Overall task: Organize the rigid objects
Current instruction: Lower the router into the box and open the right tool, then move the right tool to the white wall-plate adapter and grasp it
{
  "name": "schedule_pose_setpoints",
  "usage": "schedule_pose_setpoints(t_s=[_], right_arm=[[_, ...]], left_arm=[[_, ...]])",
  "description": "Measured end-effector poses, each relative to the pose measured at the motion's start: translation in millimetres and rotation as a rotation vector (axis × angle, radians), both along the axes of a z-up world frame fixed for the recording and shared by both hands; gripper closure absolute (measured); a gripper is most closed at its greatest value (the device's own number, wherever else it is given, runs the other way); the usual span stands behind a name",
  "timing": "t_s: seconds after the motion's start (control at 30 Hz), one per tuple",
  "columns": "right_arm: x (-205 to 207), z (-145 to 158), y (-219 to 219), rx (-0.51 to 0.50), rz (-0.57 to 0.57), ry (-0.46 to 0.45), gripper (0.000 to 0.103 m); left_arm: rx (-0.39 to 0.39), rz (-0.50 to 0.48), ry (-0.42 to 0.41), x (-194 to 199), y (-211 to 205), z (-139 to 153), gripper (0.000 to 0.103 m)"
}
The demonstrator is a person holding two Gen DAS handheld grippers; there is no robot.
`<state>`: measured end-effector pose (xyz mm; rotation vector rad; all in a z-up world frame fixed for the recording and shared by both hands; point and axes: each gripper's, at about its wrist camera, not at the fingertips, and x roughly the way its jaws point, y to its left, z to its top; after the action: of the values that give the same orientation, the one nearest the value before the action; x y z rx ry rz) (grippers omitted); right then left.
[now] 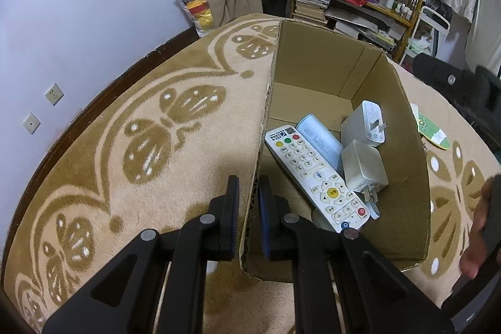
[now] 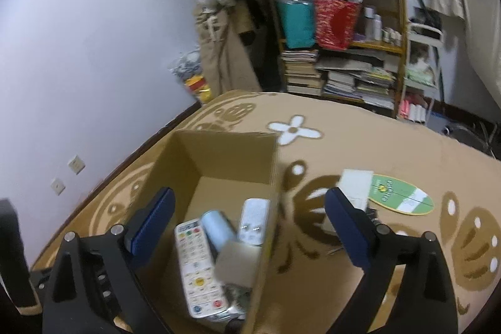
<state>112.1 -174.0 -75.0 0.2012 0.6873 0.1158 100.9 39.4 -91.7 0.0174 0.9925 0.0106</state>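
progress: remote (image 1: 316, 177), two chargers (image 1: 364, 166) boxed; green tag (image 2: 402, 193) left outside | left gripper (image 1: 249, 218) fingers clamp box (image 1: 413, 165) wall | right gripper (image 2: 250, 233) fingers wide, empty

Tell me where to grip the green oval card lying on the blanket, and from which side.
Take the green oval card across its narrow width near its free right end, coming from above at a low angle. It lies flat on the blanket, so one finger must slide under an edge. Its left end meets the white box.
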Motion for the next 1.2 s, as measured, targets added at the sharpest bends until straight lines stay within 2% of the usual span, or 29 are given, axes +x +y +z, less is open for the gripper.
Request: schedule_pose_setpoints(t_s=[0.3, 0.53, 0.77, 0.97, 1.1, 1.2], right_arm=[[31.5, -1.3, -54.4, -0.025, -0.126, 0.039, 0.002], [60.5, -29.1, -99.7, 0.025, -0.195, 0.138, 0.002], [84.9, -62.7, -111.7, 0.006, -0.181, 0.237, 0.002], [97.6, -90.5, -109.8, 0.023, -0.147, 0.294, 0.017], [104.7, -106.0, -106.4, -0.018, -0.143, 0.335, 0.030], [107.4, -113.0, -104.4, -0.024, -0.145, 0.351, 0.034]], left_arm=[[-0.017, 0.000, -0.005, 0.6, 4.9, -0.5, 0.092], [0.011, 0.001, -0.009, 1.1, 3.9, -0.2, 0.092], [0.047, 0.004, -0.011, 2.5, -3.4, -2.5, 0.092], [0.056, 0.004, -0.006, 4.2, -6.1, -6.2, 0.092], [0.051, 0.006, 0.003, 7.7, -5.4, -10.6, 0.092], [0.053, 0.007, 0.006, 8.9, -5.6, -12.4, 0.092]])
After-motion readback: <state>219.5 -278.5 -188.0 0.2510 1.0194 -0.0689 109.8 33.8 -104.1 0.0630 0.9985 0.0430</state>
